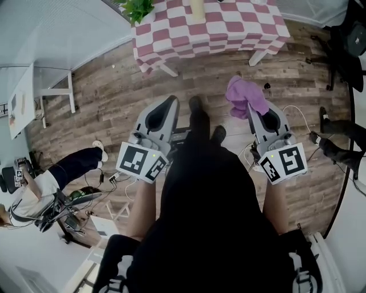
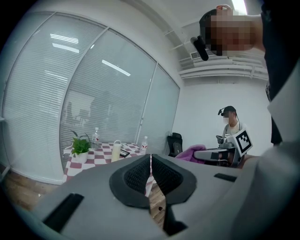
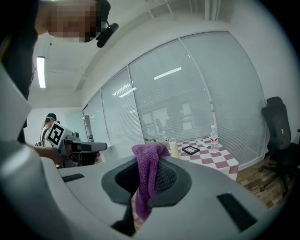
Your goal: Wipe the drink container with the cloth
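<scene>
The drink container, a cream-coloured jug [image 1: 197,8], stands on the red-and-white checked table [image 1: 229,28] a few steps ahead of me; it also shows in the left gripper view as the jug [image 2: 116,152] and in the right gripper view as the jug [image 3: 174,149]. A purple cloth [image 1: 245,95] hangs from my right gripper [image 1: 251,109], which is shut on it; the cloth [image 3: 147,176] drapes over the closed jaws of the gripper [image 3: 149,164]. Level with it, my left gripper [image 1: 171,103] is shut and holds nothing, its jaws [image 2: 150,161] pressed together. Both grippers are well short of the table.
A potted plant [image 1: 137,8], a water bottle [image 3: 213,137] and a dark flat item [image 3: 191,150] share the table. A black chair [image 1: 350,46] stands at the right, a white desk [image 1: 23,103] at the left. A seated person [image 1: 51,183] and cables [image 1: 297,114] are on the wood floor.
</scene>
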`<state>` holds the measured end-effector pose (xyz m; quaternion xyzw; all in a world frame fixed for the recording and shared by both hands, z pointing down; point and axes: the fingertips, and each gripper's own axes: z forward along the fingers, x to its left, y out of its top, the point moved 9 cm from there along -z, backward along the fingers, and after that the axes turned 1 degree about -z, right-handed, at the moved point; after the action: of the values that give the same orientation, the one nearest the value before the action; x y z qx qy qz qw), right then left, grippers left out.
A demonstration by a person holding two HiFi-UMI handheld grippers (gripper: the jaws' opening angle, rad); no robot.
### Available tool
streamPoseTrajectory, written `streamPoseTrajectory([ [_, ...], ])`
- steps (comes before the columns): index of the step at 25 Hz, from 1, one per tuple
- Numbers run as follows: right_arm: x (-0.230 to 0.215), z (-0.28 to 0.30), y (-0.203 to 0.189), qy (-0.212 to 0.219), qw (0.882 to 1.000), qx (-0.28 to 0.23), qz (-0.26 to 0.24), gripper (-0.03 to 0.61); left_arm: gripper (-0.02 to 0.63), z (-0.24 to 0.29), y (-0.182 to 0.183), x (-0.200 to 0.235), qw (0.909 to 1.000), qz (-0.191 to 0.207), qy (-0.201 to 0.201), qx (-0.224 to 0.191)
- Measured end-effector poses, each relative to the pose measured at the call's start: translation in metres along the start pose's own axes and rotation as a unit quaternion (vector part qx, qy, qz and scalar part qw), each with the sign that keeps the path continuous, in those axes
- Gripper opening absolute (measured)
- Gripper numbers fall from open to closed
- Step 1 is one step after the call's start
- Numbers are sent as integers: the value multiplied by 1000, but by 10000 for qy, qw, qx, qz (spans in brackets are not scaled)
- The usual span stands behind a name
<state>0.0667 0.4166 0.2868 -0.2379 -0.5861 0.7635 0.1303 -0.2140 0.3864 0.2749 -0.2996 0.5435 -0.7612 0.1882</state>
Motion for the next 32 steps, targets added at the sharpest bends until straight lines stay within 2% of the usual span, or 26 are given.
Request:
streamPoseTrajectory([
  [9, -23, 81, 47, -396, 9988, -185, -225, 46, 35, 75, 51, 79, 9981, -43, -518, -321],
  [13, -33, 119, 58, -626, 9977, -134, -210, 48, 35, 104, 71, 114, 9971, -23, -687, -313],
  [19, -41, 165, 60, -810, 9967, 12, -56, 51, 35, 140, 82, 162, 9962, -13, -865, -99],
  [26, -55, 192, 53, -851, 9960, 270, 48, 52, 35, 177, 85, 187, 9958, -53, -902, 139],
  [32, -84, 218, 63, -505, 9982, 310, -44, 52, 37, 212, 95, 187, 9958, -18, -878, 244],
])
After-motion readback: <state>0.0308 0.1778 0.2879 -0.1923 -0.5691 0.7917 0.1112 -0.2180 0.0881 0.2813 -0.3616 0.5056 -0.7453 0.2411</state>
